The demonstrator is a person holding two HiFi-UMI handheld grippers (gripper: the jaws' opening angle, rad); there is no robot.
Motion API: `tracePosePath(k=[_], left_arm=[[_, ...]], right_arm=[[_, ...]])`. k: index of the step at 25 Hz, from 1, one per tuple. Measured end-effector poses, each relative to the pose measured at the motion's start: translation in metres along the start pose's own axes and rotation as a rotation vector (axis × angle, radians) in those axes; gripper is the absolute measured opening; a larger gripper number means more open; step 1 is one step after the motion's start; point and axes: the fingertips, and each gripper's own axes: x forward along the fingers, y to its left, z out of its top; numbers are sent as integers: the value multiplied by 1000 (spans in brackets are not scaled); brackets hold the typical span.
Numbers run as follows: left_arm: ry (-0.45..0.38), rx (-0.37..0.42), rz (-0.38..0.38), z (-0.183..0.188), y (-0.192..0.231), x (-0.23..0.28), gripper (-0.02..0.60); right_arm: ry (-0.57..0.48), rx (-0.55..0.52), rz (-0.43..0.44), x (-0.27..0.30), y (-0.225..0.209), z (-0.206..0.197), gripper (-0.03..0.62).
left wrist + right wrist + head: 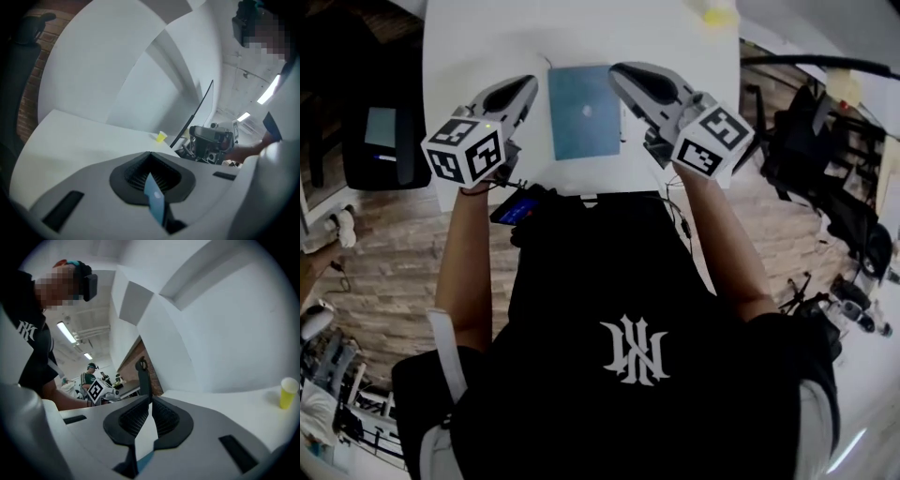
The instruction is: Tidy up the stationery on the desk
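Observation:
A blue notebook (584,112) lies flat on the white desk (478,47), near its front edge. My left gripper (528,86) hovers just left of the notebook, and my right gripper (617,71) is at its upper right corner. In the left gripper view the left gripper (150,153) has its jaws meeting at the tips with nothing held; a sliver of the notebook (154,201) shows through the gap below. The right gripper (150,398) is likewise shut and empty, with a blue strip of the notebook (143,459) beneath it.
A yellow cup (719,14) stands at the desk's far right, and it also shows as a small cup (161,137) and a cup (288,392) in the gripper views. A black chair (384,141) is left of the desk. Equipment clutters the floor at right.

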Motion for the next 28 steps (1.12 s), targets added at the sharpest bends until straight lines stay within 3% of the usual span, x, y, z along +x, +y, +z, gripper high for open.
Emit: tracePosePath(k=[7, 11, 15, 20, 24, 28], left_arm=[[-274, 220, -172, 68, -94, -56, 2], [-390, 301, -225, 88, -157, -93, 2], [-417, 329, -300, 70, -222, -132, 2], [-396, 406, -296, 34, -286, -164, 2], [-386, 350, -353, 4, -325, -184, 2], [-350, 312, -353, -20, -340, -192, 2]], right_arm=[[-168, -186, 110, -68, 60, 58, 49], [-232, -259, 150, -122, 92, 61, 49], [-278, -284, 172, -172, 132, 52, 49], [-371, -282, 203, -237, 169, 37, 49], [-421, -247, 224, -282, 191, 21, 48], [-476, -255, 251, -314, 208, 13, 48]])
